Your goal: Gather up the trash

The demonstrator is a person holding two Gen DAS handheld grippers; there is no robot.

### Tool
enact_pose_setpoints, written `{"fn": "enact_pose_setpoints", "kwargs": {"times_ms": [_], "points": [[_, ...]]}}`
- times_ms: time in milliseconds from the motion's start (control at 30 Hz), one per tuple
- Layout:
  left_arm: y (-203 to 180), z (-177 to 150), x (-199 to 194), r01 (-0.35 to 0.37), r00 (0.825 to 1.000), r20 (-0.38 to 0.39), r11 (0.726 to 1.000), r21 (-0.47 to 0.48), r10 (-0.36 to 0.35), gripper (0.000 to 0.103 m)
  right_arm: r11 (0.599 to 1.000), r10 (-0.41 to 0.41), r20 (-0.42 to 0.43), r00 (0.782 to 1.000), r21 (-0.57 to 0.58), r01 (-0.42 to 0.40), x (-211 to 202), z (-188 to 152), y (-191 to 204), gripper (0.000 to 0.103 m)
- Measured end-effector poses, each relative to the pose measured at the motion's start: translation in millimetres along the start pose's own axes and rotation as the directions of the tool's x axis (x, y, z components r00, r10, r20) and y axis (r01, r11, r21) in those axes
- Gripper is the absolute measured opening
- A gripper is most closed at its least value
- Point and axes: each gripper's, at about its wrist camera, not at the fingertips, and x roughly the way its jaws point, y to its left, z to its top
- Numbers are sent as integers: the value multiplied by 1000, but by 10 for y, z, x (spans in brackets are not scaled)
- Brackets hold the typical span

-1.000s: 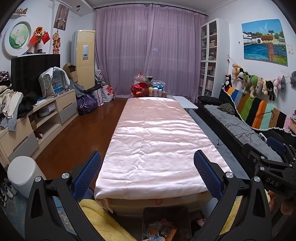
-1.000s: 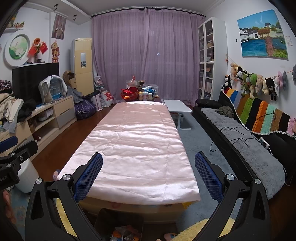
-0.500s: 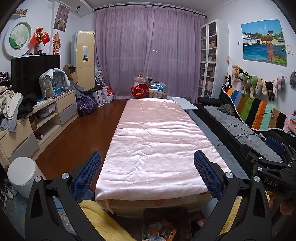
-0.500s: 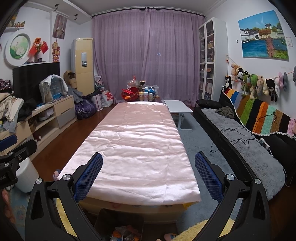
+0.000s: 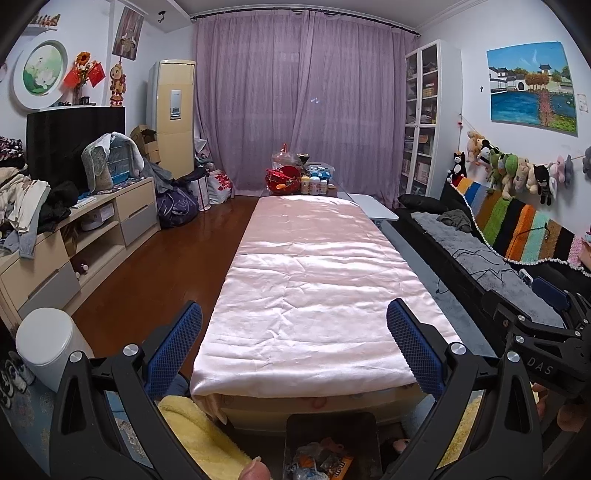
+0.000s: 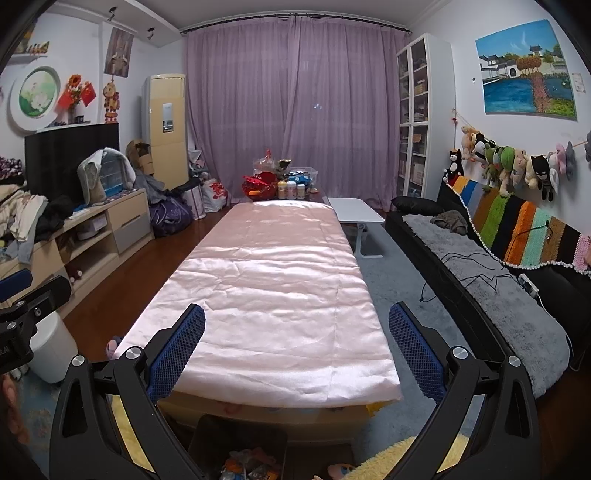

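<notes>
Both tools spread, holding nothing: left tool (image 5: 294, 343), right tool (image 6: 296, 345). Dark bin (image 5: 332, 424) of trash (image 5: 317, 459) at near edge of the pink-covered surface (image 5: 314, 288). Only right view shows white side table's (image 6: 354, 210) legs.

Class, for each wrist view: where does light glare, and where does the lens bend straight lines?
Left wrist view: sheen glares on the pink sheet and on the wood floor; the curtain rod bows. Right wrist view: similar sheen on the sheet; the bookcase leans; corners go black.

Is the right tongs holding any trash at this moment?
No, the right tongs stand wide open with only the pink sheet seen between the blue pads, and the trash lies in the bin below.
</notes>
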Motion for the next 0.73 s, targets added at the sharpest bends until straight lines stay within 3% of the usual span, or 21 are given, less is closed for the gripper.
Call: {"fn": "enact_pose_setpoints", "kwargs": {"times_ms": [200,733], "points": [[9,-9,30,-20,1000,-8,1000,-8,20,95,1000,0,-9,1000,3,0,13,-15,-8,100],[53,-56,77,28,999,-30,999,-38,-29,95,1000,2,-15,1000,4,-2,38,-11,-2,100]]}}
